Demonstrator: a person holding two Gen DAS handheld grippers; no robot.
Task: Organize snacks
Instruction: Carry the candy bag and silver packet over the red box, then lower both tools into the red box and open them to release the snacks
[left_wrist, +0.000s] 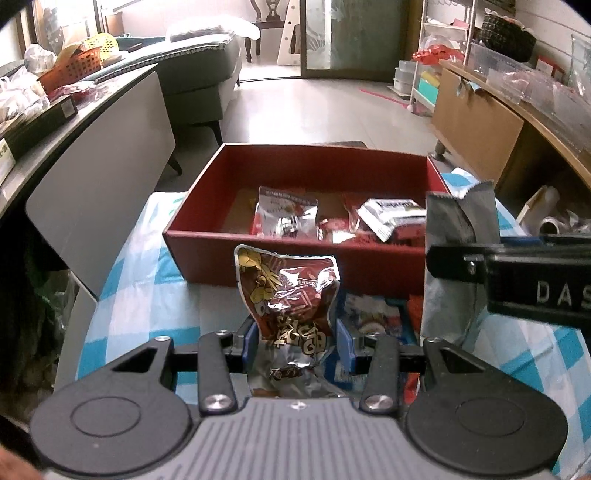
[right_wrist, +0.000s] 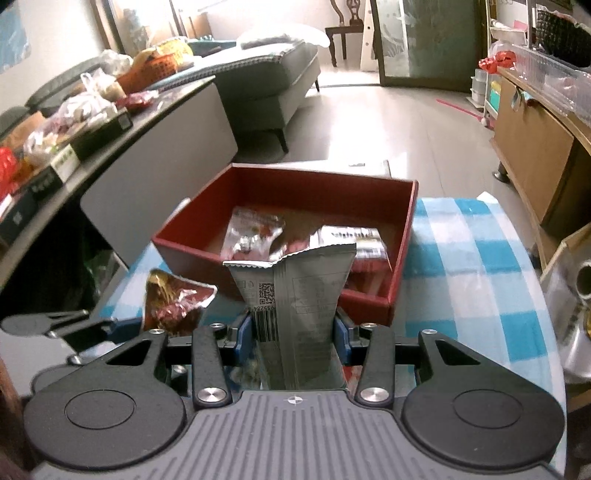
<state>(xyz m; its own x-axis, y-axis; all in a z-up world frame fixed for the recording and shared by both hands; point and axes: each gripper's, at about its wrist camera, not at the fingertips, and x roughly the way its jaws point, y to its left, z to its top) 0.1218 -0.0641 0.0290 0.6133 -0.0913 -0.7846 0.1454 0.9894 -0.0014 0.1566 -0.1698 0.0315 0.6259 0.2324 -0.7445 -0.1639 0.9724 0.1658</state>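
brown snack packet (left_wrist: 291, 295): its lower end runs down behind the left gripper (left_wrist: 295, 343) body at 6 o'clock; print there unreadable.
grey snack packet (right_wrist: 299, 306): its bottom is hidden by the right gripper (right_wrist: 293, 332) body; small text too fine to read.
red box (left_wrist: 207, 236): the near wall is partly covered by both packets; its floor is mostly buried under wrappers.
blue packet (left_wrist: 369, 317): only a strip shows at 5 o'clock behind the brown packet.
checked cloth (right_wrist: 461, 258): cut off by the fisheye rim at 3 o'clock.
metal thing (right_wrist: 580, 295): cropped at the right edge; cannot tell what it is.
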